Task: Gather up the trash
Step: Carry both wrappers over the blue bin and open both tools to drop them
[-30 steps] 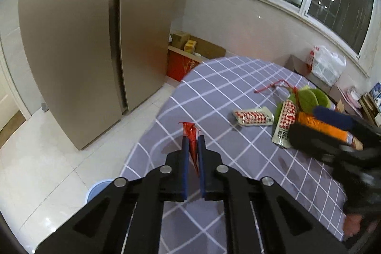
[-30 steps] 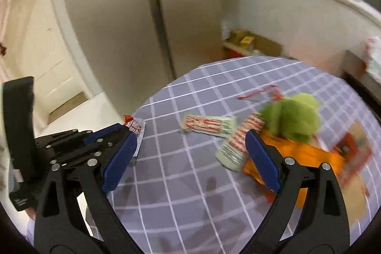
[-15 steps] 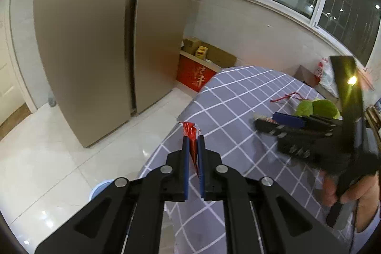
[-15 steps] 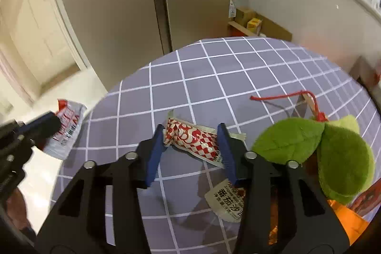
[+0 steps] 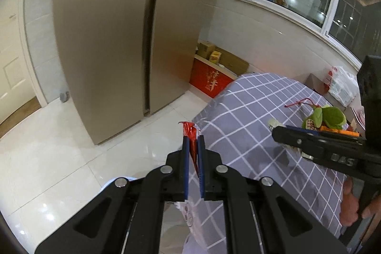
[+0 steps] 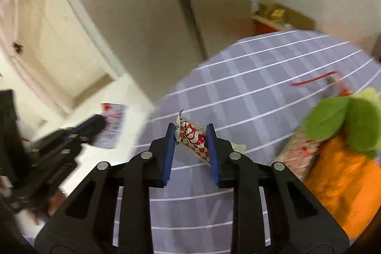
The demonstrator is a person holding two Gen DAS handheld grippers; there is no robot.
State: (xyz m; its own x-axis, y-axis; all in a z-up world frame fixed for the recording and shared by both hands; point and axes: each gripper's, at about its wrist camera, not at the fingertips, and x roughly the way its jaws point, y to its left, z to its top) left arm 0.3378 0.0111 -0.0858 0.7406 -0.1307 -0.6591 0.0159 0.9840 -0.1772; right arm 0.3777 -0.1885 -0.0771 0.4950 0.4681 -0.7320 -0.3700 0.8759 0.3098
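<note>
My left gripper is shut on a red and white sachet, held off the left edge of the checked grey tablecloth, above the floor. That sachet also shows in the right wrist view. My right gripper is shut on a red-and-white checked wrapper, lifted slightly over the cloth. A second red-and-white wrapper lies at the right beside an orange packet.
A green plush leaf toy and a red string lie on the table's right side. A blue bin rim shows on the tiled floor below my left gripper. A tall fridge and boxes stand behind.
My right gripper closed onto the checked wrapper and raised it. My left gripper, still holding its sachet, drifted left off the table edge over the floor.
</note>
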